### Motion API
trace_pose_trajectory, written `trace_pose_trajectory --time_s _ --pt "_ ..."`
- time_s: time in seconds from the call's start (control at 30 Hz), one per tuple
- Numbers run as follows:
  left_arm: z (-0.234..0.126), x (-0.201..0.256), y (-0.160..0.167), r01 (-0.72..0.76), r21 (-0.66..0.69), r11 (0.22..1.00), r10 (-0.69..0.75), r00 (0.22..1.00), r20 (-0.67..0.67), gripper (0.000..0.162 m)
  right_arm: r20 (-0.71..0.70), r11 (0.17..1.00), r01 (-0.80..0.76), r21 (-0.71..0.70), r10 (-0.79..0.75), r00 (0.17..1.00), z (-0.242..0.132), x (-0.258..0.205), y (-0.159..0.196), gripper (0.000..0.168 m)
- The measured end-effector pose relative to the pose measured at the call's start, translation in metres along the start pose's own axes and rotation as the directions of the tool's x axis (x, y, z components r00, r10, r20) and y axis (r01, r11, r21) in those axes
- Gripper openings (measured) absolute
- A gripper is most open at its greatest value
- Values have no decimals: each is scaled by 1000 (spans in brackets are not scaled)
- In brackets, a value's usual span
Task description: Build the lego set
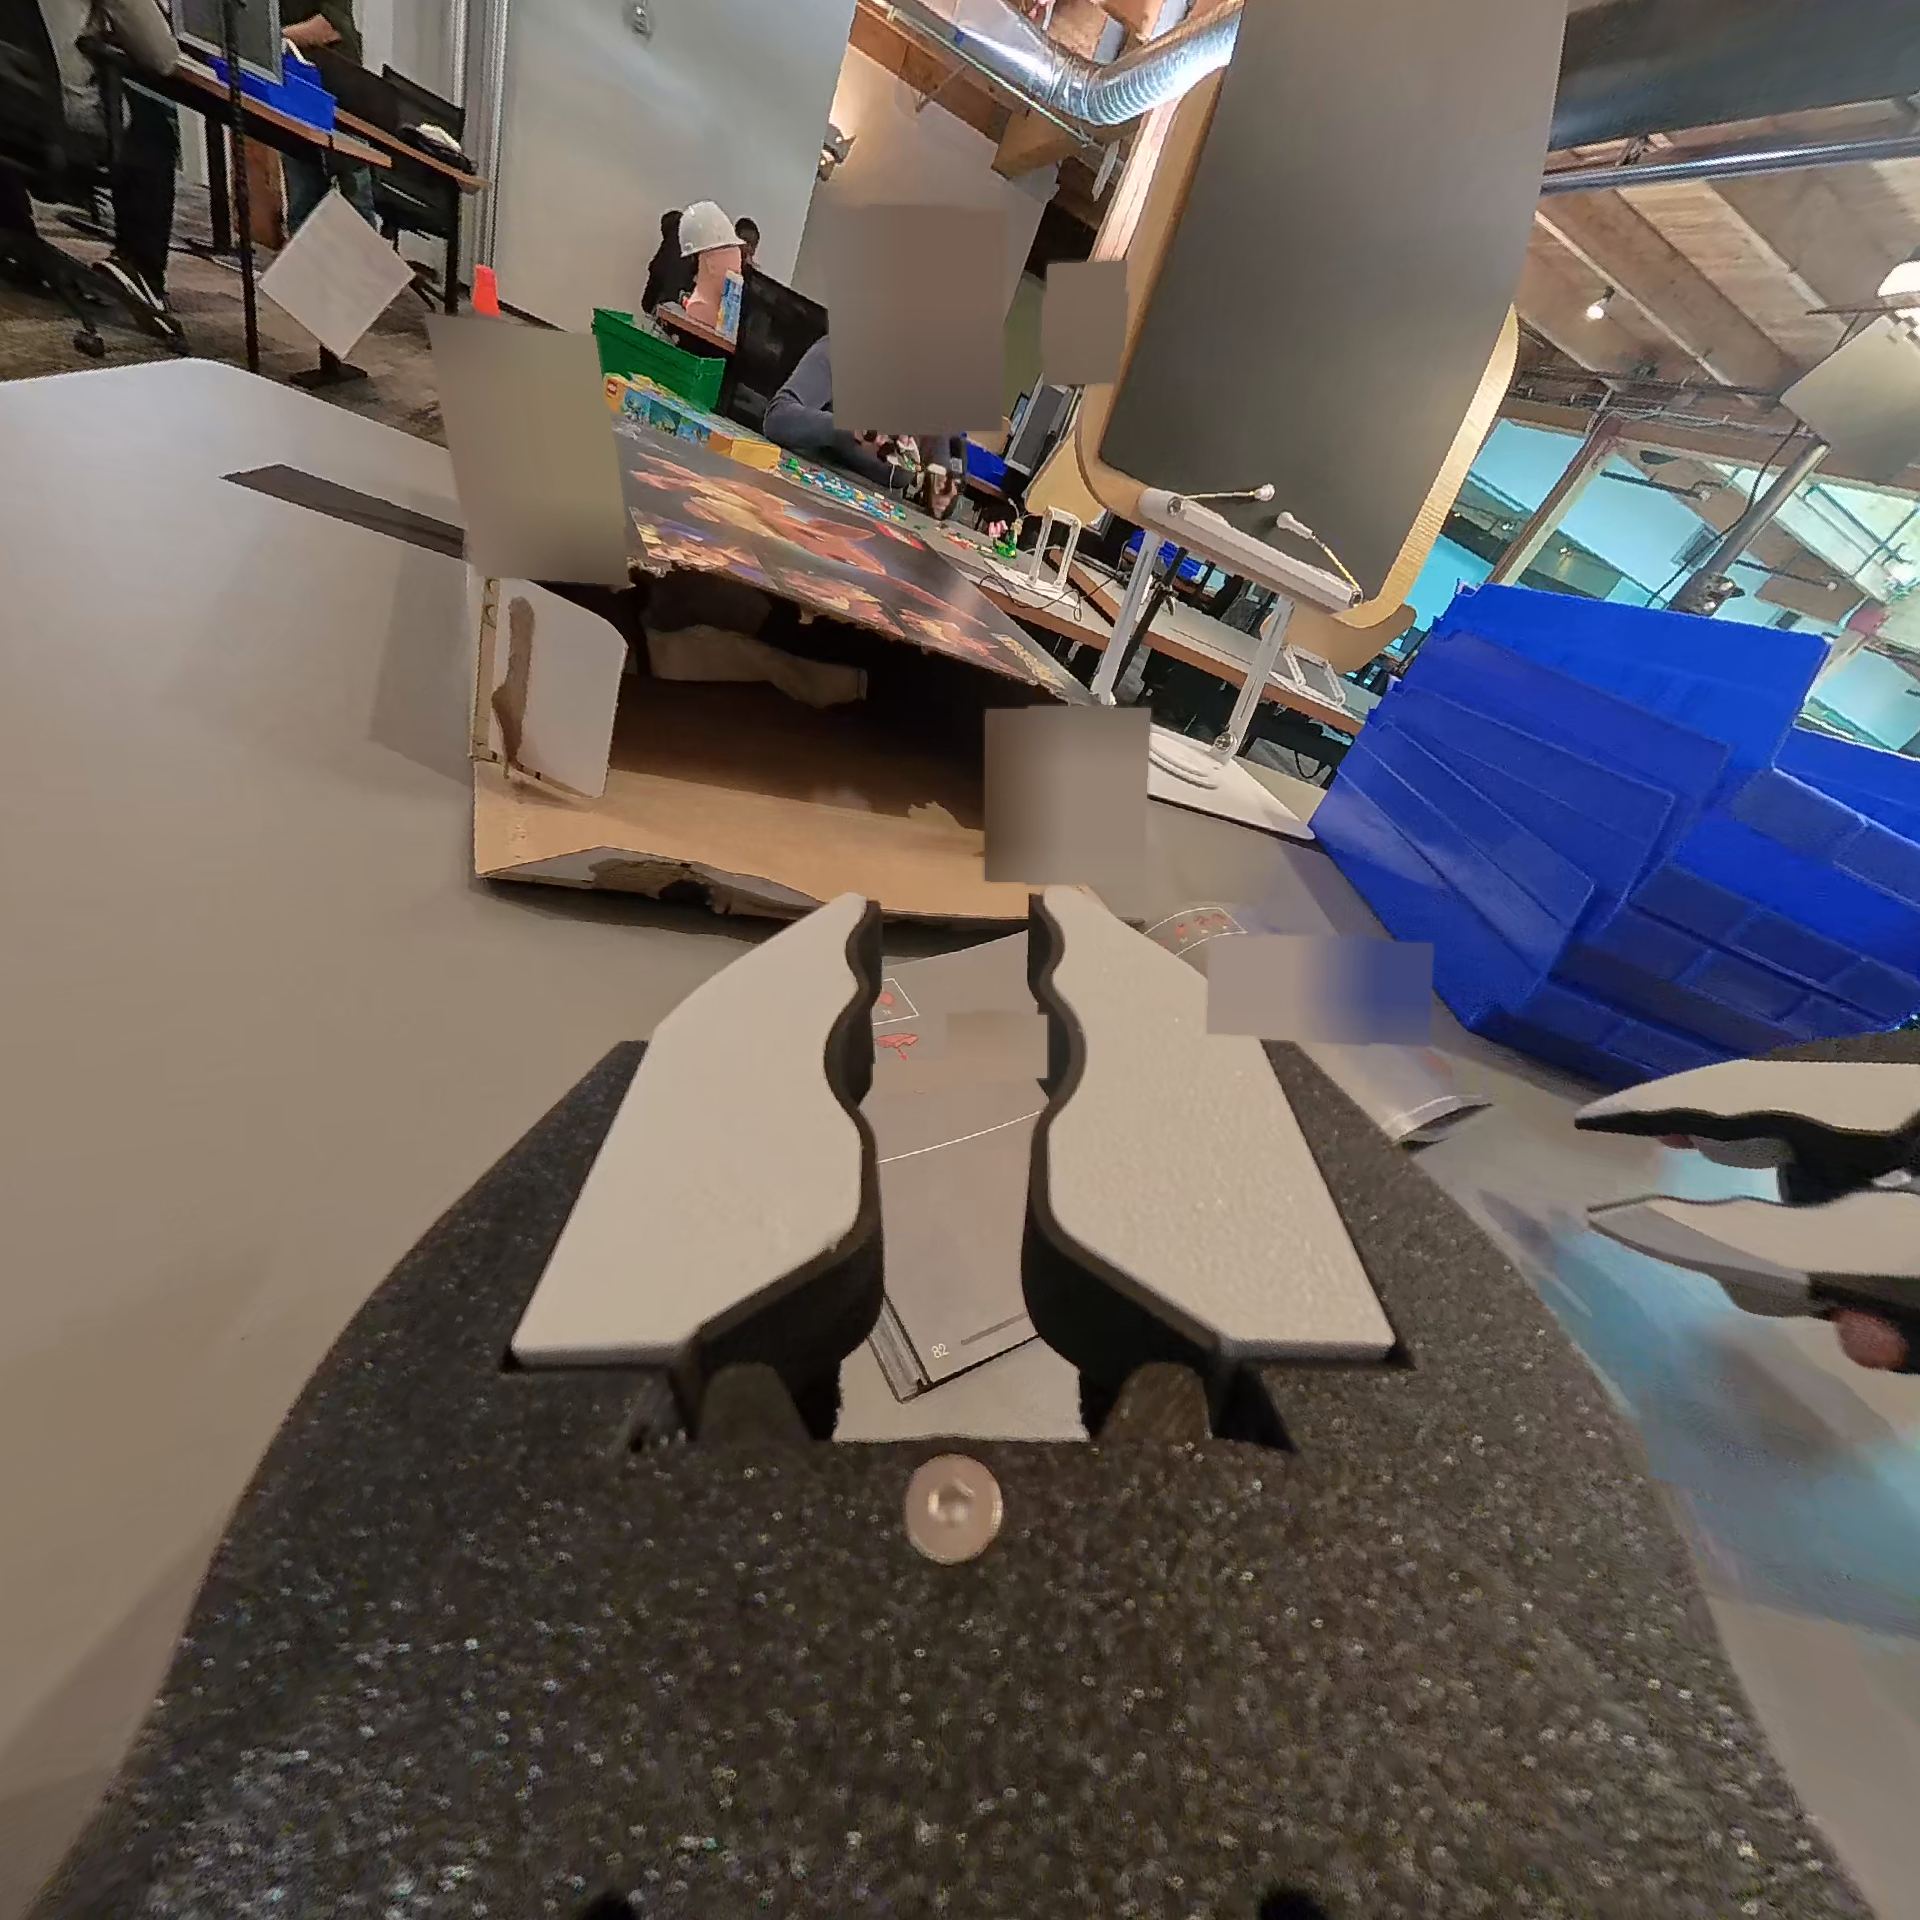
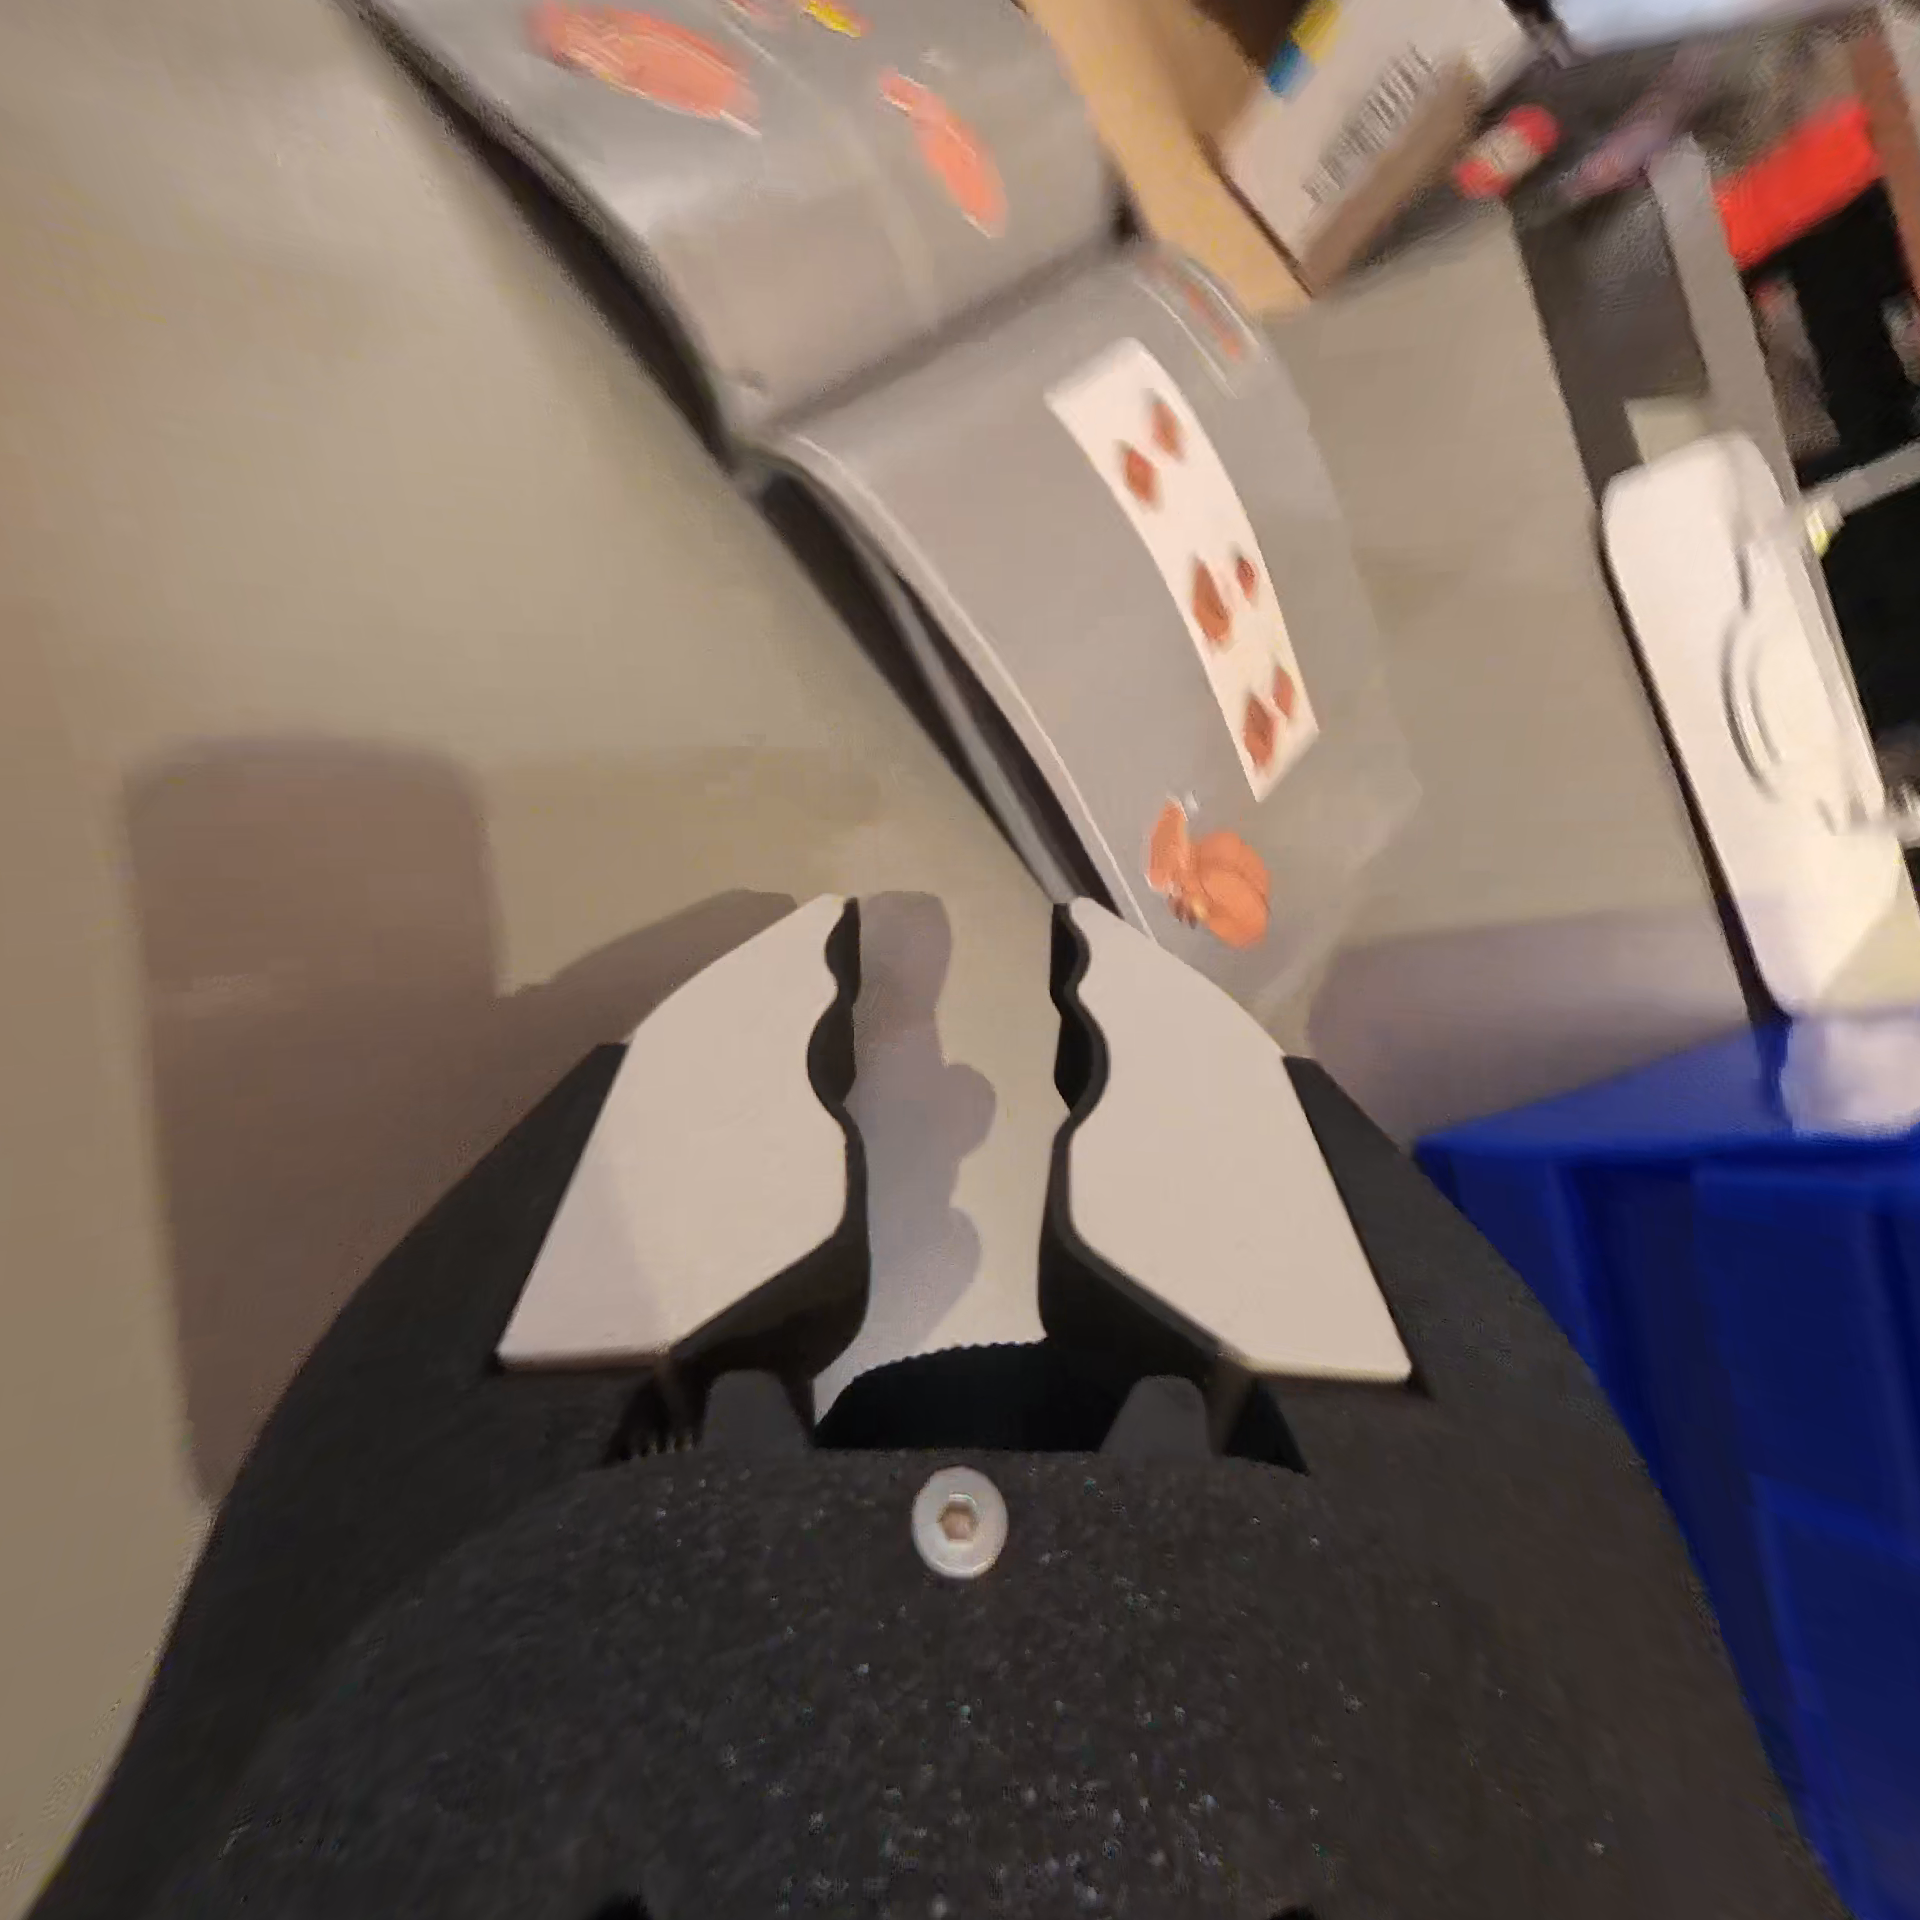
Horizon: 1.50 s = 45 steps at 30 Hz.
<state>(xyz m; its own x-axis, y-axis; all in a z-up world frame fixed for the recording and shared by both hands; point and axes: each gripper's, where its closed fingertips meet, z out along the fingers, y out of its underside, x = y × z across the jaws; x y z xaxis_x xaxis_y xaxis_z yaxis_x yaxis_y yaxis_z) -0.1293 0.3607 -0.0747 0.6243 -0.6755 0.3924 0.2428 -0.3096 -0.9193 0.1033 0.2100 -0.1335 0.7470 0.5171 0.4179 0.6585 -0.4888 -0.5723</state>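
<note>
Left claw (image 1: 954,914) hangs low over the grey table (image 1: 208,831), fingers set narrowly apart with nothing between them; the open instruction booklet (image 1: 956,1195) lies directly beneath and ahead. Beyond it sits a torn cardboard box (image 1: 748,790); stacked blue bins (image 1: 1621,831) stand to its right. Right claw (image 2: 956,914), likewise narrowly parted and empty, points at the table just left of the booklet (image 2: 1091,582). No loose bricks are visible.
</note>
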Motion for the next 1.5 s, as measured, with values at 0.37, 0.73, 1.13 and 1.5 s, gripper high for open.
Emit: trace_pose_trajectory --time_s 0.37,0.73,1.13,1.5 --pt "-1 4 1 -4 -5 1000 4 1000 -19 26 323 896 378 232 -438 839 48 -58 -122 48" --pt "-2 5 0 20 3 1000 -20 999 -49 26 540 792 607 70 -542 644 92 -86 -132 48" --pt "-4 4 -3 50 17 999 -49 996 -72 26 572 776 630 -31 -503 648 82 -68 -96 39" --pt "-4 4 -3 45 17 999 -44 997 -67 26 267 843 536 -41 -507 819 69 -29 -92 39"
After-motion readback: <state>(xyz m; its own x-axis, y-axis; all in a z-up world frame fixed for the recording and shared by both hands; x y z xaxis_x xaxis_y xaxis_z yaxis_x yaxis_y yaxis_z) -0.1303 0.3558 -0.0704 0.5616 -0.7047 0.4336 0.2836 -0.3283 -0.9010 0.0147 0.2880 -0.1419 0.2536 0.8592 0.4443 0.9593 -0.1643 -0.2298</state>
